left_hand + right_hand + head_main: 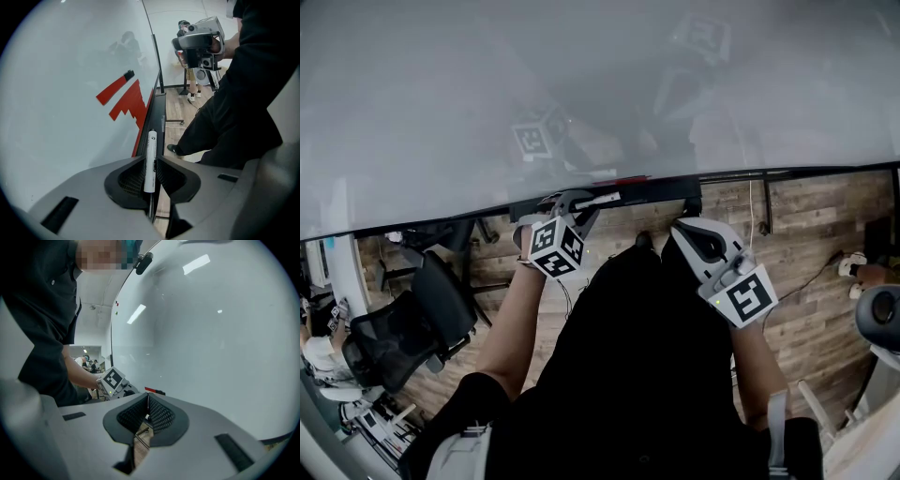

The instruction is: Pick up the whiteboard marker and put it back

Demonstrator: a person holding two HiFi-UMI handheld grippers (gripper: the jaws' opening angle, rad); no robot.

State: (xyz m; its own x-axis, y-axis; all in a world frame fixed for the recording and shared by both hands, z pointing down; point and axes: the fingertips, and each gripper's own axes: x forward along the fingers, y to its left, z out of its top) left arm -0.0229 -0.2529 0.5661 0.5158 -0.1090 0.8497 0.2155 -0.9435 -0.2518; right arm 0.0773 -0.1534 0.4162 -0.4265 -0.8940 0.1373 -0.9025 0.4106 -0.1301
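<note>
Left claw (150,161) clamping the whiteboard marker (151,143) mid-barrel, lining it up along the whiteboard tray (158,112) | right claw (148,401) idling, pressed together, empty | marker looking light, stiff and slick, so the mid-barrel hold is suiting it

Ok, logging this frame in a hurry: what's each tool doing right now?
Left tool: closed on the marker.
Right tool: closed, nothing in it.

Your left tongs (150,163) are clamped on the whiteboard marker (151,143). Your right tongs (148,401) are pressed together on nothing (tips meeting). Both bare forearms reach forward, side by side.
</note>
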